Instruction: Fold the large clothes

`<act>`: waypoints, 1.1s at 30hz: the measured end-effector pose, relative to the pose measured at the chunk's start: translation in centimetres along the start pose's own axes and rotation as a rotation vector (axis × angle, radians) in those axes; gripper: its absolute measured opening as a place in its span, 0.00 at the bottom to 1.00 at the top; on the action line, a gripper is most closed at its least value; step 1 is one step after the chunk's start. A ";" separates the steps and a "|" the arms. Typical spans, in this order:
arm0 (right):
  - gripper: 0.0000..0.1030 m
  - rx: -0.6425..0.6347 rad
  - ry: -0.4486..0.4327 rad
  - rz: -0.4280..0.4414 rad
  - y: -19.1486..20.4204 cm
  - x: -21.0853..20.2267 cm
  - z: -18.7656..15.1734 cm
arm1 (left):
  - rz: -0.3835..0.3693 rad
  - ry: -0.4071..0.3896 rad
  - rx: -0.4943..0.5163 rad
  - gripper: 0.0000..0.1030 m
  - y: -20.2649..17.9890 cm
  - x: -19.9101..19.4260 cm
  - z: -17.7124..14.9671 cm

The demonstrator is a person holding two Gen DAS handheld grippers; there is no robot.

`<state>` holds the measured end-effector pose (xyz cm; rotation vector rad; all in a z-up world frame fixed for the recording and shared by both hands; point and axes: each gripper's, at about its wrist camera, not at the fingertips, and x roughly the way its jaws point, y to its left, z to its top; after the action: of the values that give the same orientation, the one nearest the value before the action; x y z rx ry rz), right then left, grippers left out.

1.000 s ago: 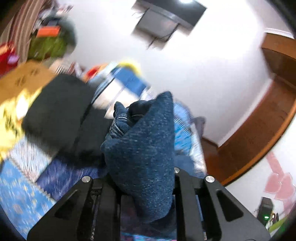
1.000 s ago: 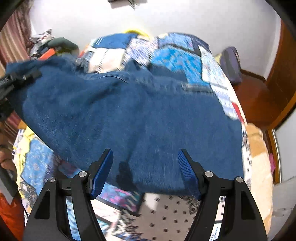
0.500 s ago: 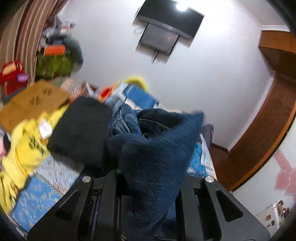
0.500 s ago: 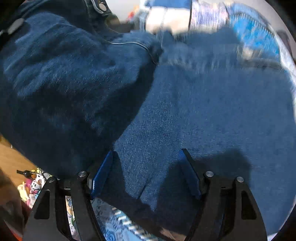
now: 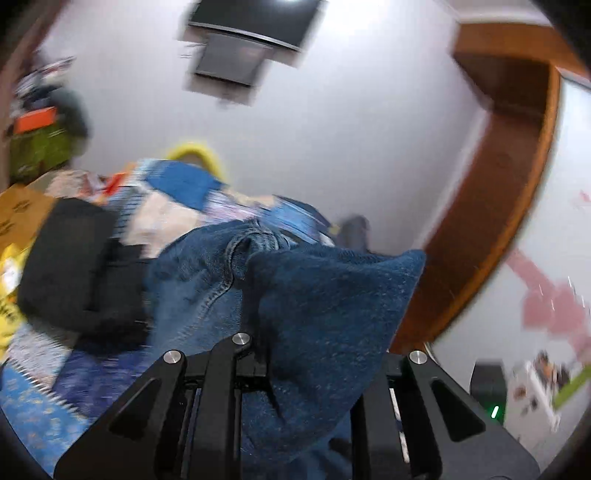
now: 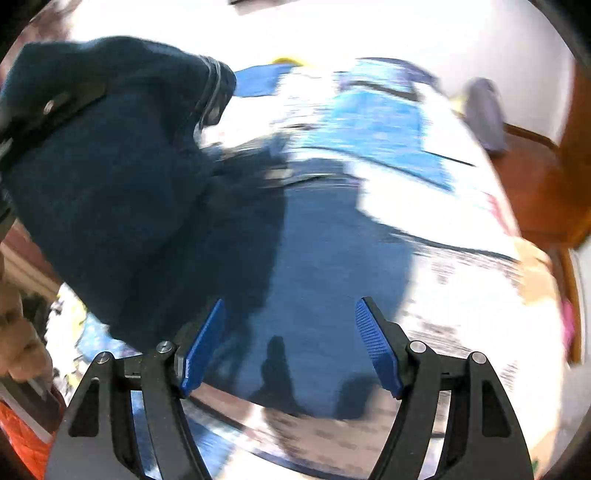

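Observation:
A pair of dark blue jeans (image 6: 314, 240) lies on the patchwork bedspread (image 6: 388, 122). My left gripper (image 5: 306, 362) is shut on a corner of the jeans (image 5: 325, 314) and holds it up; the cloth hides its fingertips. In the right wrist view that lifted part (image 6: 110, 166) hangs at the upper left, with the left gripper (image 6: 48, 110) in it. My right gripper (image 6: 291, 347) is open and empty, just above the near edge of the jeans. Both views are blurred.
A black folded garment (image 5: 74, 266) and a yellow one (image 5: 7, 280) lie on the bed at the left. A wall-mounted TV (image 5: 251, 22), a wooden door frame (image 5: 517, 184) and a cluttered shelf (image 5: 37, 125) surround the bed.
My left gripper has carried the jeans corner up and across to the right. My right gripper has drawn back from the denim, so more bedspread shows; it stays open.

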<state>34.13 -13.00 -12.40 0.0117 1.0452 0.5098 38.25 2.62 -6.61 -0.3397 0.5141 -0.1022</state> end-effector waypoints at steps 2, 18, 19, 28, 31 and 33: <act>0.68 0.040 -0.002 -0.072 -2.9 -1.0 -0.2 | -0.036 0.074 0.057 0.14 -2.6 2.0 -1.9; 0.68 0.066 -0.040 -0.183 -7.4 -6.1 -3.6 | -0.077 0.455 0.371 0.62 -5.9 3.2 -11.9; 0.68 0.060 -0.052 -0.173 -7.3 -6.5 -3.8 | -0.081 0.430 0.398 0.62 -5.8 1.9 -11.6; 0.68 -0.035 -0.148 -0.054 -1.5 -6.8 -1.4 | 0.062 0.235 0.418 0.90 -0.3 -3.2 -6.6; 0.68 -0.056 -0.128 -0.028 0.1 -5.0 -1.0 | 0.162 0.249 0.385 0.90 3.0 -2.6 -6.1; 0.68 -0.069 -0.106 -0.022 0.7 -3.6 -1.1 | 0.172 0.290 0.340 0.89 4.9 -1.6 -6.5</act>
<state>31.47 -14.06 -9.87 -0.0329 0.9225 0.5196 33.63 5.63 -12.87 0.0548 0.7977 -0.0703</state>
